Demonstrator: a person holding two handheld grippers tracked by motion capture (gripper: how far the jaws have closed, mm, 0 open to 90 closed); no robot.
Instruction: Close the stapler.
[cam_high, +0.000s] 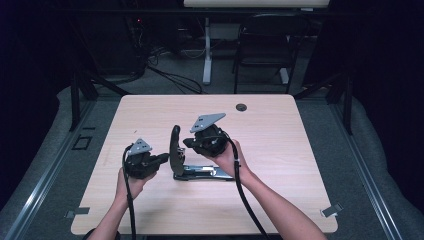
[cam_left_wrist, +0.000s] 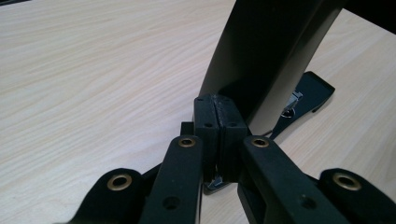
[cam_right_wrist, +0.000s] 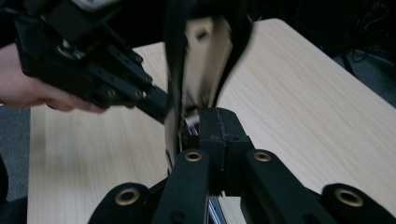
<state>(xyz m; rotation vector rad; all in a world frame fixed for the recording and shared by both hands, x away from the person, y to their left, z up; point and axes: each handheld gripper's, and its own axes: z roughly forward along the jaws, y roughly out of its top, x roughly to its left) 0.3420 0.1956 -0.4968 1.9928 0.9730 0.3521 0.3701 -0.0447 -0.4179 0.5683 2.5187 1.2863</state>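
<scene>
A black stapler (cam_high: 187, 162) is seen swung open, arm upright between the closed left gripper (cam_high: 162, 159) and closed right gripper (cam_high: 188, 143); its pale underside is revealed in the right gripper view.

The table (cam_high: 280, 130) has a pale wood-grain top, smooth and matt. The stapler (cam_high: 176, 150) has a black plastic lid with a soft sheen, over a bright metal base rail (cam_high: 207, 172). Both grippers' jaws look like matt black plastic with brass-coloured rivets.
</scene>
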